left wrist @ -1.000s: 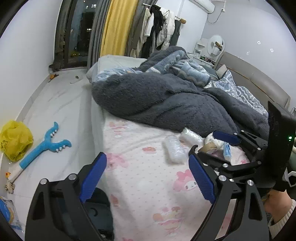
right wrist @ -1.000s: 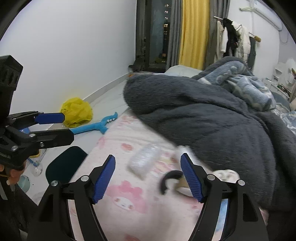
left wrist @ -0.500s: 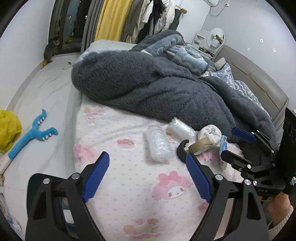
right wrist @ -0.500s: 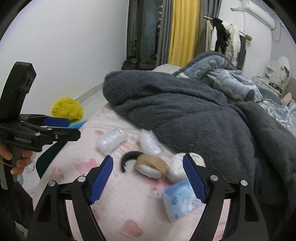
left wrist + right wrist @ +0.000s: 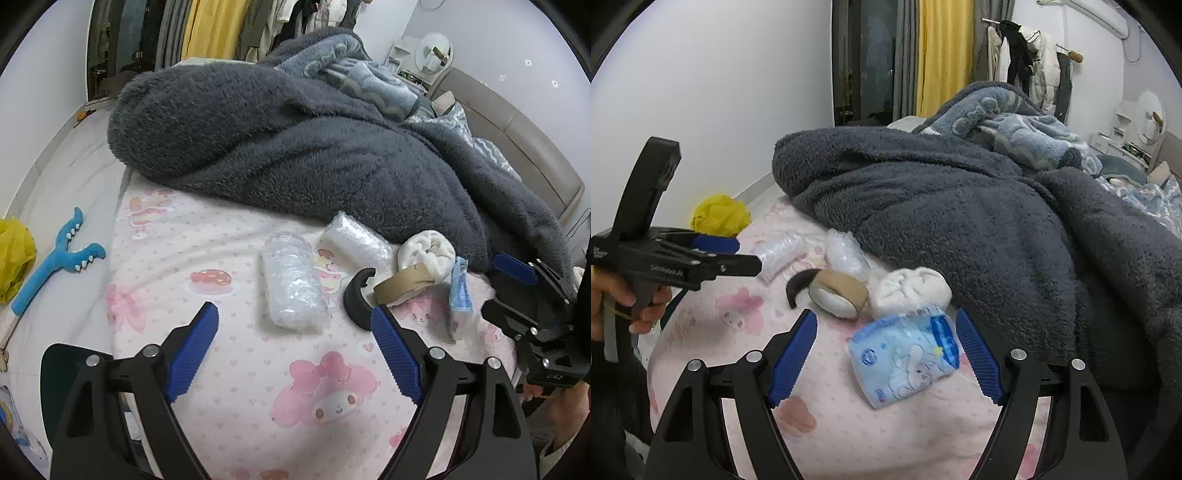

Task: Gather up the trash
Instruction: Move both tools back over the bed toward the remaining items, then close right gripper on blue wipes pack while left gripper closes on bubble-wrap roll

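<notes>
Trash lies on the pink sheet: two clear plastic bundles (image 5: 291, 282) (image 5: 356, 242), a black curved piece (image 5: 356, 299), a brown tape roll (image 5: 402, 286), a white wad (image 5: 428, 254) and a blue tissue pack (image 5: 908, 356). My left gripper (image 5: 295, 350) is open and empty, just short of the nearer bundle. My right gripper (image 5: 886, 356) is open, its fingers on either side of the tissue pack. The pack also shows in the left wrist view (image 5: 460, 299).
A dark grey blanket (image 5: 314, 140) is heaped right behind the trash. On the floor left of the bed lie a yellow bag (image 5: 14, 258) and a blue toy (image 5: 55, 262). A dark bin (image 5: 62, 373) stands by the bed's corner.
Both grippers have moved forward over the bed toward the trash. The tissue pack now sits between my right fingers; the plastic bundle is nearer my left gripper.
</notes>
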Motion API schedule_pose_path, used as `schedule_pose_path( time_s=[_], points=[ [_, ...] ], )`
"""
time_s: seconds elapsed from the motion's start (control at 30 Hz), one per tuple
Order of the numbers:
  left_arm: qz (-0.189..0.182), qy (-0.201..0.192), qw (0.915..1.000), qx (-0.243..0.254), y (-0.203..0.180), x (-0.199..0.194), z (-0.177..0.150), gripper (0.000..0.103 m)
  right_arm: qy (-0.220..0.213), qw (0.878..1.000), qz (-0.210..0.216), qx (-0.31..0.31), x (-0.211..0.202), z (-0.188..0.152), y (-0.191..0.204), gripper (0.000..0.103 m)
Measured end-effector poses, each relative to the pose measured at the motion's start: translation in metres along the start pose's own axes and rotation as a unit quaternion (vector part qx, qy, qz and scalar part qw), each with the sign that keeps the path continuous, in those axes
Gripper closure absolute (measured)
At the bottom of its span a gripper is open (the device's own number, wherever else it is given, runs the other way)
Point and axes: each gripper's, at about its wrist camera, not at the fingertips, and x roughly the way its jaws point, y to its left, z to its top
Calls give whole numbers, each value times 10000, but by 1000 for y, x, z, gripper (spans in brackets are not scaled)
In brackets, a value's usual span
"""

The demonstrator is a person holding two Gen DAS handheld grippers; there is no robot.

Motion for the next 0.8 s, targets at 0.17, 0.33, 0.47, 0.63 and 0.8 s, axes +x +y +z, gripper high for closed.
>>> schedule_pose_path(
  time_s=[0.17, 0.33, 0.47, 0.63, 0.8],
  points=[
    [92, 183, 9998, -12, -1, 14, 0, 21, 194, 9996, 96, -152, 9, -9, -5, 23],
    [160, 230, 9996, 93, -3, 18, -1, 33, 369, 9986, 128, -357, 21, -16, 2, 16],
    [225, 258, 9992, 195, -4, 20, -2, 47, 448, 9984, 47, -333, 29, -19, -1, 16],
    [245, 223, 9989, 323, -6, 20, -2, 64, 512, 9984, -23, -236, 35, -23, -9, 15],
    [192, 112, 9978, 626, -15, 18, -4, 67, 559, 9984, -54, -119, 43, -25, -17, 13]
  ],
)
